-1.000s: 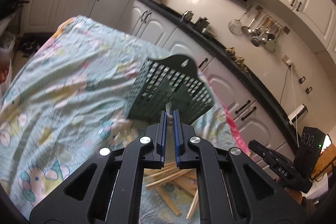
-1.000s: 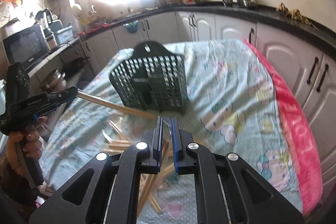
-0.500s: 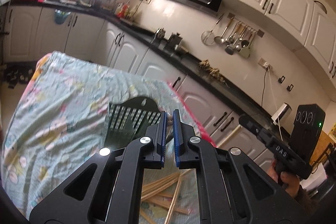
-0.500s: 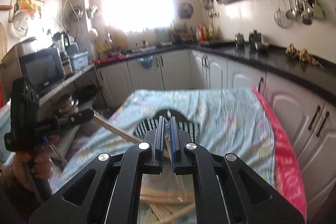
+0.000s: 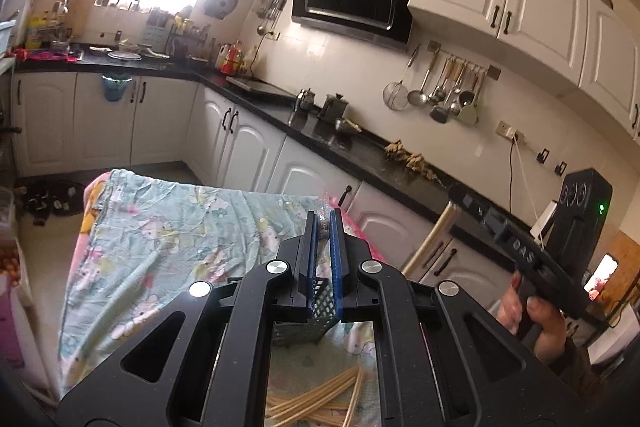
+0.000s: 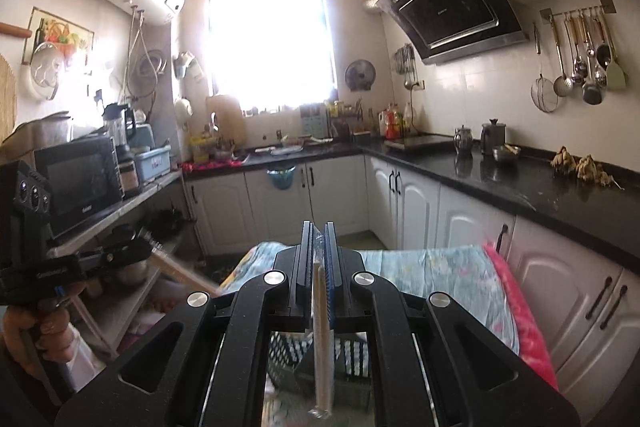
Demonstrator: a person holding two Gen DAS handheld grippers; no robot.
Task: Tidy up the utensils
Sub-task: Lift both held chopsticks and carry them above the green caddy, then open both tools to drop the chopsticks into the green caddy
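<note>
My dark green slotted basket (image 5: 316,311) stands on the cloth below my tongs. Loose pale wooden chopsticks (image 5: 320,395) lie near it. 1 wrapped pair (image 6: 322,339) hangs over it.

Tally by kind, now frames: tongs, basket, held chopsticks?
Tongs: 2 (left tongs, right tongs)
Basket: 1
Wrapped chopsticks: 2, one per tongs
Total: 5
Loose chopsticks overlap, uncounted.

Matt black plastic tool (image 5: 323,227), wrinkled printed cloth (image 5: 168,227), pale wood chopsticks (image 5: 320,399), glossy black countertop (image 6: 520,183).
</note>
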